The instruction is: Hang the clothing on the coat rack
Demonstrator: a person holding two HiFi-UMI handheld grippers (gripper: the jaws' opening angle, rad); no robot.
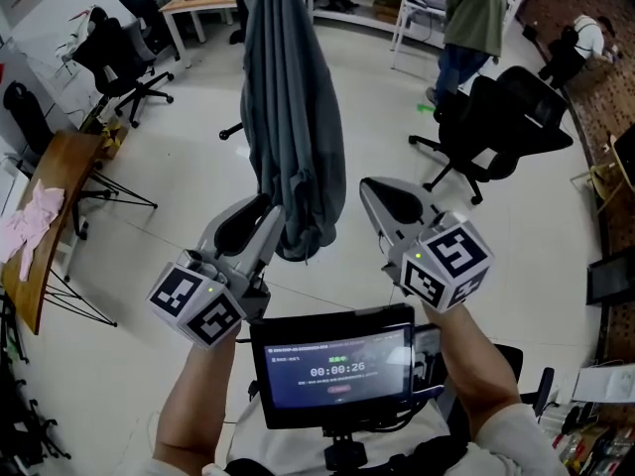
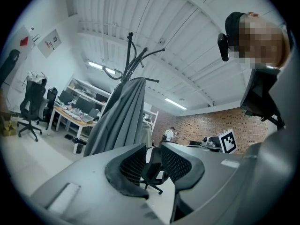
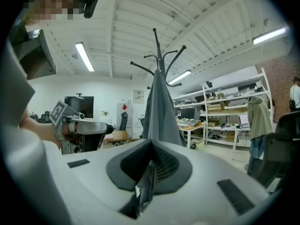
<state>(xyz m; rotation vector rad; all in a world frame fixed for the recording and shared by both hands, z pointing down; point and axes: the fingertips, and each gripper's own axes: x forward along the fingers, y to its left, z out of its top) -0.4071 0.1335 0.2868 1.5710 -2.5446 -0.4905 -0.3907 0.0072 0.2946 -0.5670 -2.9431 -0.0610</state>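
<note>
A screen sits lowest in the head view, between the person's two forearms; above it, the left gripper has its jaws well apart with nothing between them, only a distant chair showing through the gap; its tip is just beside the lower end of the coat; the right gripper has its jaws nearly together, leaving a thin slit in which grey cloth and pale floor show, though the head view has this gripper clear of the coat, with bare floor between them; the grey coat hangs in long folds from the rack, draped over the pole just under the curved hooks, its hem bunched low between the two grippers; farther off, a black office chair stands to the right, a wooden desk with pink cloth on it lies at the left edge, and a person in a green jacket stands by the shelves at the back.
</note>
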